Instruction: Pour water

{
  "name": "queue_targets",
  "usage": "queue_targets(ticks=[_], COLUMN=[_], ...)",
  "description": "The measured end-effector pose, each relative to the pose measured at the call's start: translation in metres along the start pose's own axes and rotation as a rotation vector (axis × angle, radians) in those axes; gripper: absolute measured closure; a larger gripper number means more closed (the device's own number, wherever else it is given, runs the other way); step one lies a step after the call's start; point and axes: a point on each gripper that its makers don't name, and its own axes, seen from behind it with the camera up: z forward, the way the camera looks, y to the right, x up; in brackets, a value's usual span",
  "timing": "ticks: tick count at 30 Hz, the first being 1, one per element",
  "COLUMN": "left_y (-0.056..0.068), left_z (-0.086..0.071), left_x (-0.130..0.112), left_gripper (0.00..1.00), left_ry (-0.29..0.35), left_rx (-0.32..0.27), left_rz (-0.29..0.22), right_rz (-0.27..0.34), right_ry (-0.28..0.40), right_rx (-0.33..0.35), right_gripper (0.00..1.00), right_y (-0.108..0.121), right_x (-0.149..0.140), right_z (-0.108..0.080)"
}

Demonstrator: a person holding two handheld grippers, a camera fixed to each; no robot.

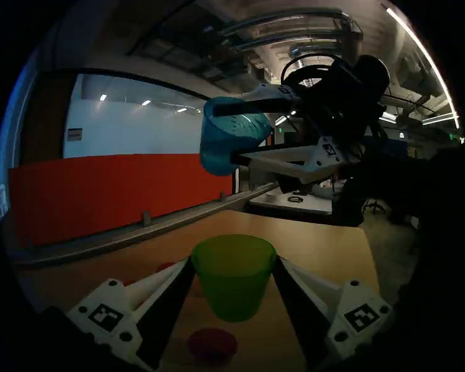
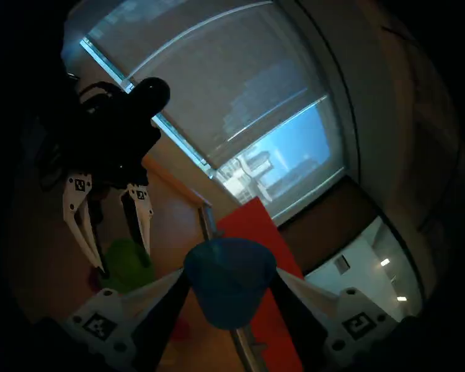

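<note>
In the left gripper view my left gripper [image 1: 233, 282] is shut on an upright green cup [image 1: 234, 279], held above a wooden table [image 1: 319, 248]. Higher up, my right gripper [image 1: 235, 133] is shut on a blue cup [image 1: 227, 139] that is tipped sideways, its mouth toward the right, above and beyond the green cup. In the right gripper view my right gripper [image 2: 230, 285] clamps the blue cup [image 2: 230, 282] between its fingers. The left gripper [image 2: 124, 251] hangs at the left with the green cup [image 2: 128, 265] between its white fingers.
A round red thing [image 1: 212, 344] lies on the table below the green cup, and another red spot [image 1: 165, 266] sits by the left finger. An orange-red wall panel [image 1: 108, 192] and a ledge run along the table's far left. Desks and chairs stand beyond the table's far edge.
</note>
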Motion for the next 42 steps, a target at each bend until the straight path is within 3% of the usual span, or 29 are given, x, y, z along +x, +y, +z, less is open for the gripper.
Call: queue_targets(ticks=[14,42], left_y=[0.004,0.007], left_z=[0.001,0.003], left_x=[-0.001,-0.001], left_gripper=[0.12,0.13], left_ry=[-0.003,-0.003], left_rx=[-0.011,-0.021], left_rz=[0.003,0.011], right_rz=[-0.086,-0.192], right_ry=[-0.011,-0.021], right_rx=[-0.011,-0.036], right_gripper=[0.1,0.11], right_y=[0.006,0.016], right_x=[0.003,0.005], right_z=[0.007,0.011])
